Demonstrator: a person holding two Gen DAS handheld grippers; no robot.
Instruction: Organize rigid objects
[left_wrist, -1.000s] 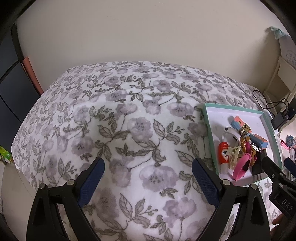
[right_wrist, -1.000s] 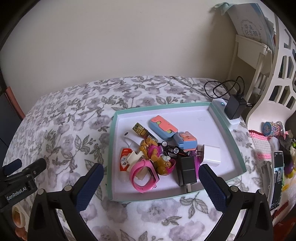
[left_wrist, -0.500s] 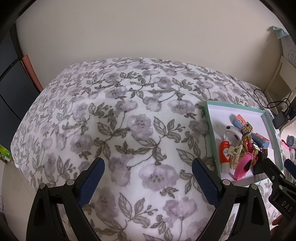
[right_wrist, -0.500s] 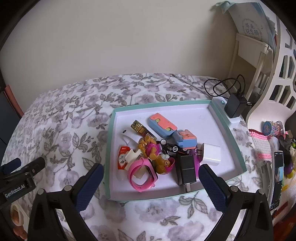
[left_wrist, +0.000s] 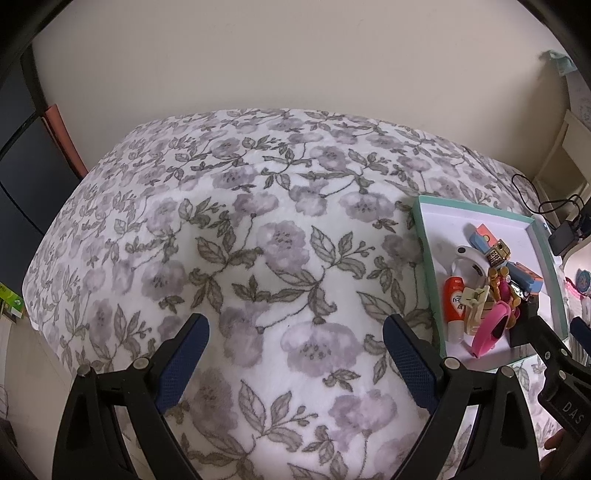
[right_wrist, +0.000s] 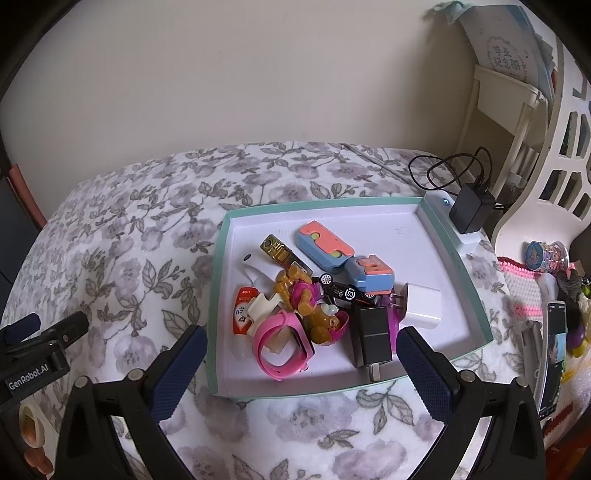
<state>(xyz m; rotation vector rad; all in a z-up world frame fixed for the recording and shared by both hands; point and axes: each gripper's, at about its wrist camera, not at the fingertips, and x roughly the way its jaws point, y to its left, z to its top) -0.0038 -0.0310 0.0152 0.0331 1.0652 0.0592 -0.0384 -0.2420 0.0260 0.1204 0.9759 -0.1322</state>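
Floral bedding (left_wrist: 258, 240) fills the left wrist view; the left gripper (left_wrist: 295, 354) hangs released and empty, the tray (left_wrist: 424, 258) off to its right. From the right wrist, the right gripper (right_wrist: 301, 363) gapes empty just before the tray (right_wrist: 454, 266), its pink band (right_wrist: 282, 349) nearest.

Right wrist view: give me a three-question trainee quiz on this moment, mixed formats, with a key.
1. True or false: the right gripper is shut on the pink band.
2. Multiple choice: the black charger in the tray lies (A) on the bedspread, (B) beside the white charger, (C) under the pink band.
3. Fill in: the left gripper hovers over the floral ____.

Key: 1 false, its jaws stand open and empty. 2 B. 3 bedspread.
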